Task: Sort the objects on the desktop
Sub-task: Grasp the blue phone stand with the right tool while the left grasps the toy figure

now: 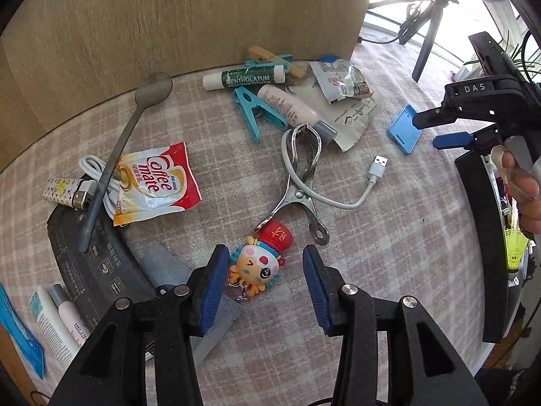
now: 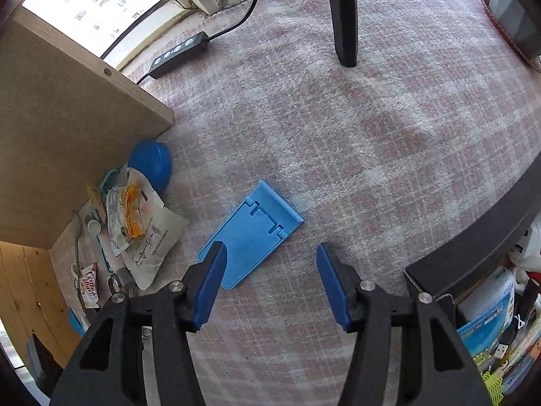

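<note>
Your left gripper (image 1: 263, 282) hangs with jaws wide, empty, over a doll keychain (image 1: 262, 260) lying on the checked cloth (image 1: 389, 237). Your right gripper (image 2: 270, 280), also wide and empty, hovers at the blue phone stand (image 2: 252, 233). That flat stand may slide away when squeezed; the keychain's ring could snag.

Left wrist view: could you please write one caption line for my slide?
Open left claw hovers over a cartoon keychain on the checked tablecloth, amid a spoon, creamer sachet, clips and cable.
</note>
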`<act>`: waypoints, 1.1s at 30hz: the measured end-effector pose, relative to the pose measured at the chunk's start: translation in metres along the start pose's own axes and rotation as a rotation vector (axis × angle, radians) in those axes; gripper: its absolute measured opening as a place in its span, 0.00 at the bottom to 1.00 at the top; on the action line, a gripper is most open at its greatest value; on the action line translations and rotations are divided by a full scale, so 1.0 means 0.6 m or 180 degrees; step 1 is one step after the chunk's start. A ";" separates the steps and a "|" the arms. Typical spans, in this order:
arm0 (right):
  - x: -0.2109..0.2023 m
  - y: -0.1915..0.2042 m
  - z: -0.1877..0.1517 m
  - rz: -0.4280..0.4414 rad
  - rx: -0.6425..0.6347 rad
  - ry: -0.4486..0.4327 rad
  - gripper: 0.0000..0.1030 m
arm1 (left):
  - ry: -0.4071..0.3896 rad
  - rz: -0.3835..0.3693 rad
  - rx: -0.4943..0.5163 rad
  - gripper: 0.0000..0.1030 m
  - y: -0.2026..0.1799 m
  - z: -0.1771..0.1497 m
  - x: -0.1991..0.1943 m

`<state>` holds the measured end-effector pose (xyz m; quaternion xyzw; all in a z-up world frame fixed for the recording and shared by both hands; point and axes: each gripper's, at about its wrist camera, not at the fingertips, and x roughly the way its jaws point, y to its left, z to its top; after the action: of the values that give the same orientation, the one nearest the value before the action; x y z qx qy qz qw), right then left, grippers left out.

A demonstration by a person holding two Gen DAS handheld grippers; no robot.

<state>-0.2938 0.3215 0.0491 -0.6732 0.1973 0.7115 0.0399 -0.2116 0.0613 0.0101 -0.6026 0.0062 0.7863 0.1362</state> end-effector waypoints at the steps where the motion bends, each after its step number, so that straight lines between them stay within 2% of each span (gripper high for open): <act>1: 0.000 0.008 -0.001 -0.0055 -0.0037 -0.0041 0.53 | 0.0002 -0.0017 0.0021 0.41 -0.004 -0.002 0.001; 2: 0.002 0.016 -0.001 -0.0081 -0.0083 -0.0053 0.55 | 0.0003 -0.0061 0.0026 0.40 -0.007 -0.005 0.000; 4: 0.005 0.030 -0.003 -0.0137 -0.0130 -0.0061 0.55 | 0.0032 -0.0149 0.0019 0.28 -0.018 -0.010 0.001; 5: 0.007 0.037 -0.003 -0.0141 -0.0147 -0.0045 0.56 | 0.0051 -0.0166 0.0051 0.26 -0.024 -0.012 0.002; 8: 0.011 0.054 -0.005 -0.0213 -0.0223 -0.0037 0.56 | 0.0029 -0.0087 0.0145 0.24 -0.045 -0.017 0.005; 10: 0.010 0.057 -0.011 -0.0257 -0.0237 -0.0026 0.56 | -0.0026 -0.0013 0.0106 0.27 -0.048 -0.015 0.004; 12: 0.006 0.047 -0.020 -0.0179 -0.0138 -0.0003 0.56 | -0.0064 -0.0026 0.0038 0.29 -0.053 -0.011 0.002; 15: 0.006 0.044 -0.020 -0.0181 -0.0105 -0.0022 0.56 | -0.0119 -0.0051 0.0066 0.49 -0.056 -0.009 -0.003; 19: 0.011 0.060 -0.015 -0.0337 -0.0138 -0.0102 0.57 | -0.0018 -0.0045 0.0164 0.46 -0.071 -0.009 0.014; 20: 0.013 0.069 -0.015 -0.0373 -0.0194 -0.0116 0.57 | 0.0018 -0.0061 0.0182 0.45 -0.075 -0.010 0.019; 23: 0.019 0.100 -0.021 -0.0451 -0.0478 -0.0140 0.54 | 0.0079 -0.0047 0.0194 0.30 -0.086 -0.016 0.033; 26: 0.023 0.126 -0.041 -0.0571 -0.0826 -0.0189 0.46 | 0.0030 -0.0067 0.0186 0.30 -0.076 -0.023 0.030; 30: 0.024 0.147 -0.078 -0.0616 -0.1220 -0.0269 0.40 | -0.0010 -0.0100 0.0171 0.30 -0.082 -0.037 0.028; 33: 0.025 0.155 -0.113 -0.0596 -0.1441 -0.0223 0.35 | -0.0020 -0.0117 0.0167 0.29 -0.092 -0.041 0.030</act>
<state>-0.2611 0.2103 0.0544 -0.6552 -0.0318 0.7538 -0.0393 -0.1802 0.1139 -0.0051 -0.5963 0.0154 0.7852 0.1663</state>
